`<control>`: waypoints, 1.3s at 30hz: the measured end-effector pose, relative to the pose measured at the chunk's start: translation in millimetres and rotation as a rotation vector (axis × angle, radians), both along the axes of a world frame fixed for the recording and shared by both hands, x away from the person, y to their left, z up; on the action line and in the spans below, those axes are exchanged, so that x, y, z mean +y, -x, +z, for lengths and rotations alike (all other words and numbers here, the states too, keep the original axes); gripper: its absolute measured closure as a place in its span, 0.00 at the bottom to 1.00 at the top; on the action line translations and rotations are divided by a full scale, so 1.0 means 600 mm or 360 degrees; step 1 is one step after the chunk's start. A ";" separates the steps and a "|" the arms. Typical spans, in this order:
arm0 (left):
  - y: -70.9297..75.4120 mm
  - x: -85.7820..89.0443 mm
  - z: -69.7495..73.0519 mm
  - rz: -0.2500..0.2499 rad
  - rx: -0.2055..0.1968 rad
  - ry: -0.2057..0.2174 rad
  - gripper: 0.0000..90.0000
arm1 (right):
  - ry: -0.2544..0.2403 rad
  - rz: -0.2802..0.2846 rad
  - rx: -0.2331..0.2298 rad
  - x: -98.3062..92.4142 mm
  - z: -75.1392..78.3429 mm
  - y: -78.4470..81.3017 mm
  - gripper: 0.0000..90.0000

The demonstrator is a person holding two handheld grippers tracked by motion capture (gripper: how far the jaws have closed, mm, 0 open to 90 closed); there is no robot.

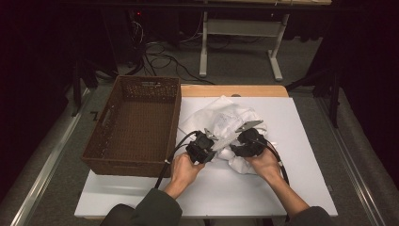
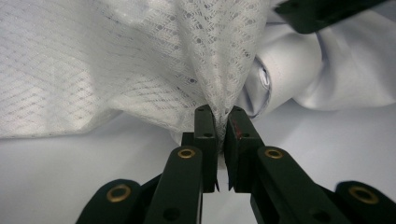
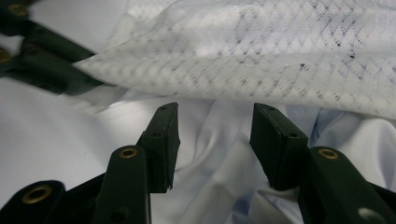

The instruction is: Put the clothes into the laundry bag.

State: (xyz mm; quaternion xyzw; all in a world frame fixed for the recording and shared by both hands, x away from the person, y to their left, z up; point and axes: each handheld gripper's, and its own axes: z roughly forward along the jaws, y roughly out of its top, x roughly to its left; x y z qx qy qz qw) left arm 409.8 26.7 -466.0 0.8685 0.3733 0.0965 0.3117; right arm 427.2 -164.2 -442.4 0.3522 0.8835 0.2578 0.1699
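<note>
A crumpled white garment (image 1: 226,120) with a mesh lining lies on the white table top (image 1: 221,188), just right of the basket. My left gripper (image 2: 223,116) is shut on a pinched fold of the mesh fabric (image 2: 210,70). In the high view that left gripper (image 1: 207,147) sits at the garment's near left edge. The right gripper (image 1: 244,143) is close beside it on the cloth. Its jaws stand open in the right gripper view (image 3: 215,135), with smooth pale cloth (image 3: 210,154) lying behind the gap and the mesh layer (image 3: 261,65) stretched above them. No pad presses on fabric.
A brown wicker basket (image 1: 136,125) stands empty at the table's left. A strip of wooden table edge (image 1: 235,90) shows behind the white top. Cables and a white desk frame (image 1: 240,42) stand on the floor beyond.
</note>
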 end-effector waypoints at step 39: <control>0.007 -0.015 0.016 -0.0045 -0.0024 -0.0033 0.93 | -0.0007 -0.0082 -0.0082 0.043 -0.032 -0.052 0.75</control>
